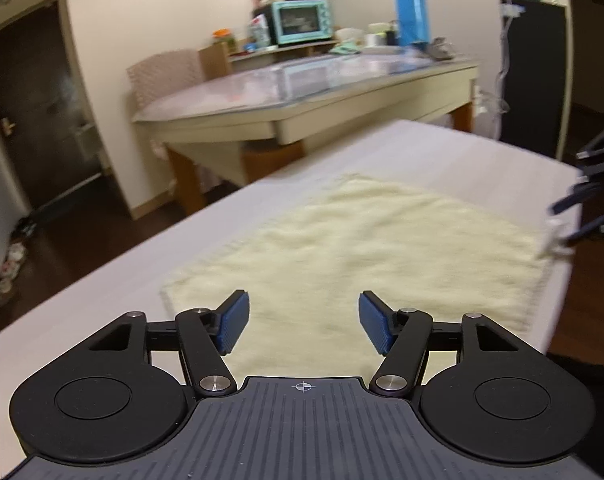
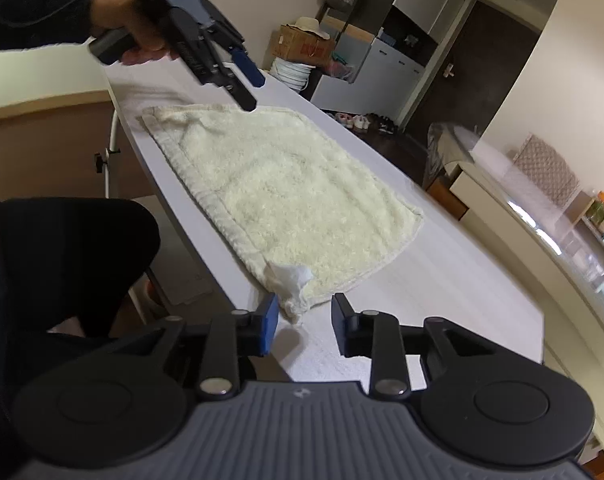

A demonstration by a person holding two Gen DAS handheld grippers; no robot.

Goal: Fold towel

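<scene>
A cream towel (image 1: 354,252) lies spread flat on the white table (image 1: 442,152). My left gripper (image 1: 304,322) is open, hovering just above the towel's near edge. In the right wrist view the towel (image 2: 286,196) stretches away across the table, with its near corner (image 2: 292,284) crumpled and turned up. My right gripper (image 2: 304,326) is open, with that corner just ahead of and between its fingers. The left gripper also shows in the right wrist view (image 2: 248,84), held in a hand above the towel's far end. The right gripper appears at the right edge of the left wrist view (image 1: 582,216).
A second table (image 1: 302,92) with a teal oven (image 1: 302,22) and a blue flask (image 1: 412,6) stands beyond. A black cabinet (image 1: 534,76) is at the right. The person's dark-clothed leg (image 2: 62,260) is beside the table's left edge. Shoes (image 2: 362,122) lie on the floor.
</scene>
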